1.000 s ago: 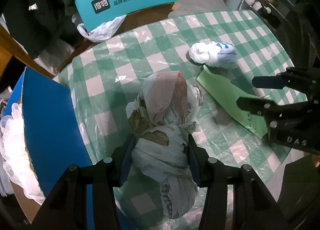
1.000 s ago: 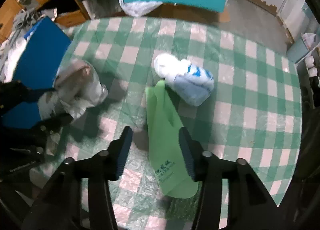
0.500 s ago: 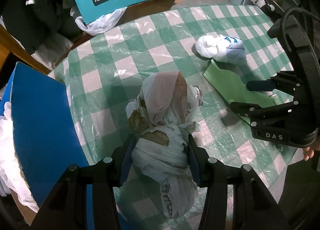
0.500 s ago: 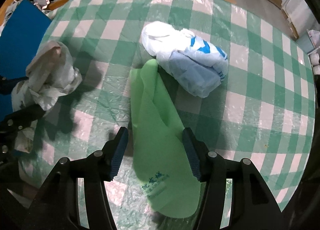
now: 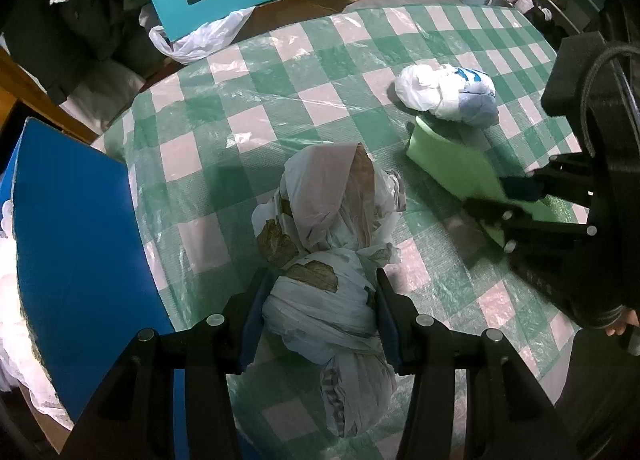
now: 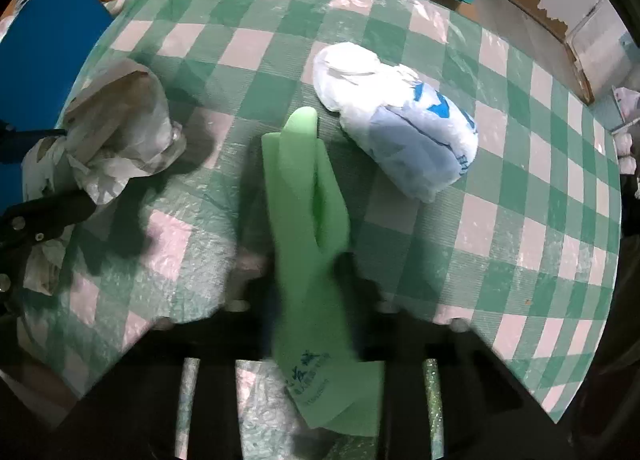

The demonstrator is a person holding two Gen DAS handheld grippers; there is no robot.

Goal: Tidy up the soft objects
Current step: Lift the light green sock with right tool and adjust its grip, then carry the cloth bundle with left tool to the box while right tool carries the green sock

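Nearest, the left gripper (image 5: 320, 316) clamps the knotted white plastic-bag bundle (image 5: 328, 260). The right gripper (image 6: 308, 300) has just closed on the flat green rubber glove (image 6: 308, 196) lying on the bench (image 6: 520, 220). Farther off, the blue-and-white bag bundle (image 6: 400, 120) waits untouched.

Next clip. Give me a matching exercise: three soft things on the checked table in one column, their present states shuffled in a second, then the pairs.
Things:
1. Knotted grey-white plastic bag bundle
2. Light green rubber glove
3. White and blue plastic bag bundle

States:
A. Lying free on the green checked tablecloth, nothing gripping it
B. Pinched in the right tongs
C. Between the pads of the left tongs

Pairs: 1-C, 2-B, 3-A
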